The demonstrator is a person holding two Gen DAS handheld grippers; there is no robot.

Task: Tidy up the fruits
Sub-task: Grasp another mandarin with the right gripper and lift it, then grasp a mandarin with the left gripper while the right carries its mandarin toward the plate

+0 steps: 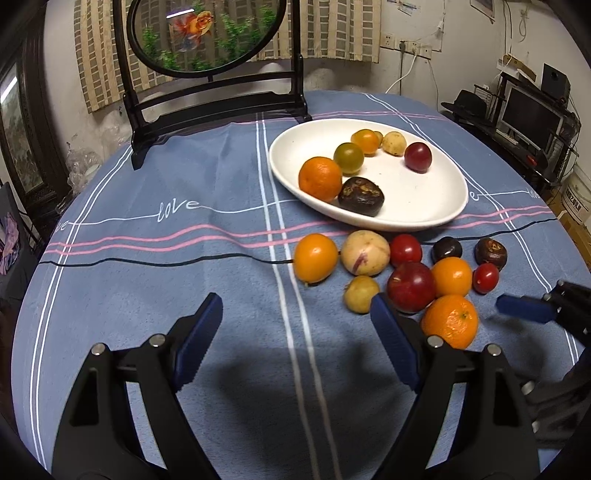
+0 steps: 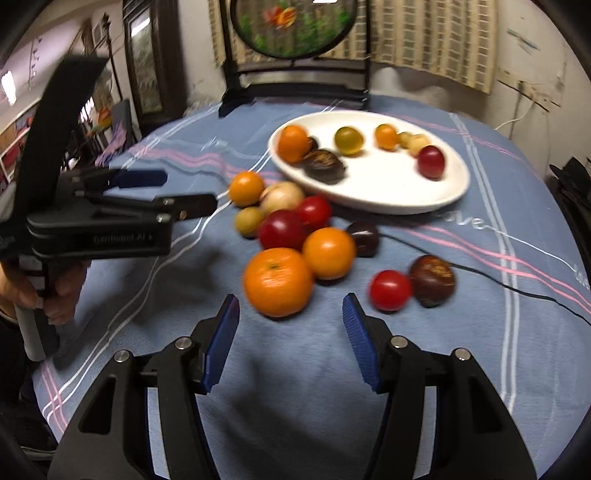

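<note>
Table: round, under a blue tablecloth (image 1: 166, 229) with white and pink stripes; a black cable (image 1: 147, 260) runs across it.
Screen: a dark-framed round goldfish screen (image 1: 207, 33) stands at the far edge.
Plate: white oval plate (image 1: 424, 206) far right of centre, holding six or so fruits, among them an orange (image 1: 319, 179) touching a dark brown fruit (image 1: 361, 195).
Loose fruits: a cluster on the cloth just near of the plate, including a large mandarin (image 2: 277, 282), a red apple (image 1: 410, 287) and a cherry tomato (image 2: 390, 290).
Left gripper (image 1: 297, 332): jaws spread wide, nothing between them; its right finger sits in front of the apple, contact unclear.
Right gripper (image 2: 291, 323): jaws partly apart, empty, just near of the mandarin.
</note>
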